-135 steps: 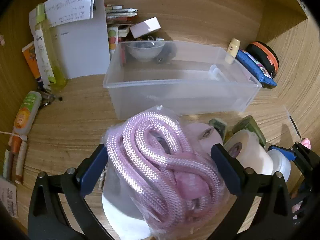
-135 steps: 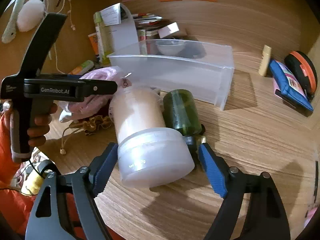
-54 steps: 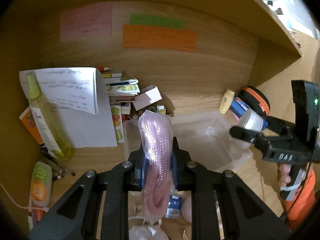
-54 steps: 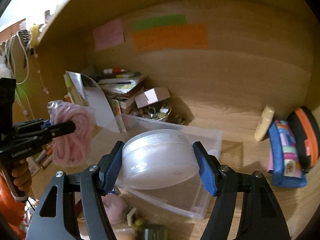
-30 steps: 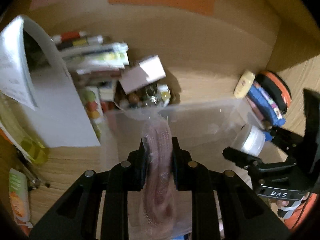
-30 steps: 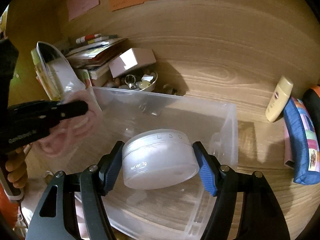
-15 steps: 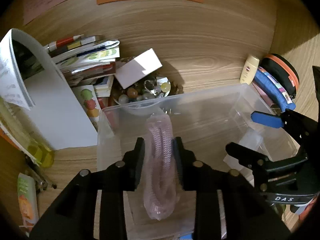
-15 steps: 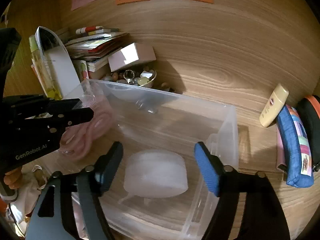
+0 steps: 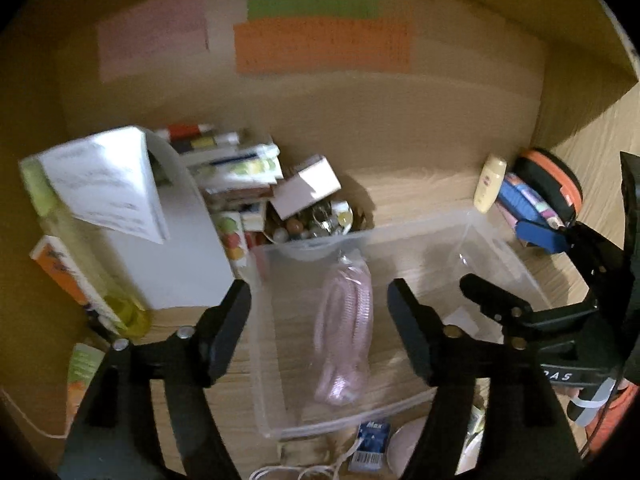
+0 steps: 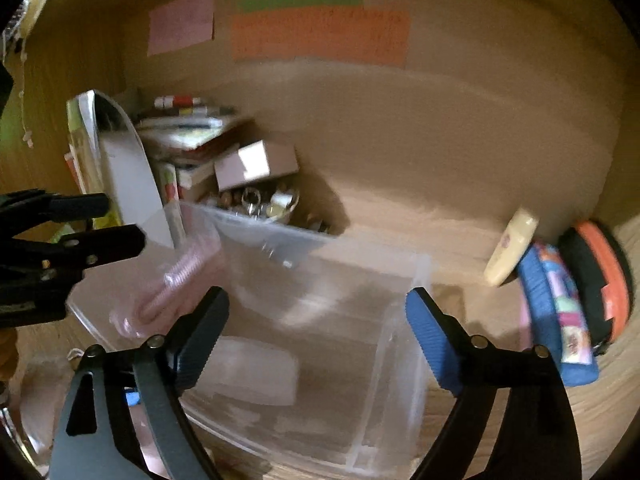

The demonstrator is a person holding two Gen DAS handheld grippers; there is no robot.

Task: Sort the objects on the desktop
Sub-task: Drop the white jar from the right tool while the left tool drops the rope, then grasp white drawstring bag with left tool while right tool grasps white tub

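Note:
A clear plastic bin (image 9: 420, 232) sits on the wooden desk. The bagged pink rope (image 9: 344, 332) lies inside it at the left; it also shows in the right wrist view (image 10: 172, 284). The white jar (image 10: 256, 372) lies in the bin near its front. My left gripper (image 9: 320, 304) is open and empty above the rope. My right gripper (image 10: 316, 312) is open and empty above the jar; it also shows in the left wrist view (image 9: 512, 276) at the right.
Behind the bin are a bowl of small items (image 9: 316, 220), a small white box (image 9: 308, 188), stacked books and a folded paper (image 9: 104, 184). A cream tube (image 9: 490, 184), blue pouch (image 10: 560, 304) and orange-black case (image 9: 556, 184) lie at the right. Small items lie in front of the bin.
My left gripper opened and let the pink rope drop into the bin. Both grippers have lifted back from the bin. The jar stays where the right gripper released it.

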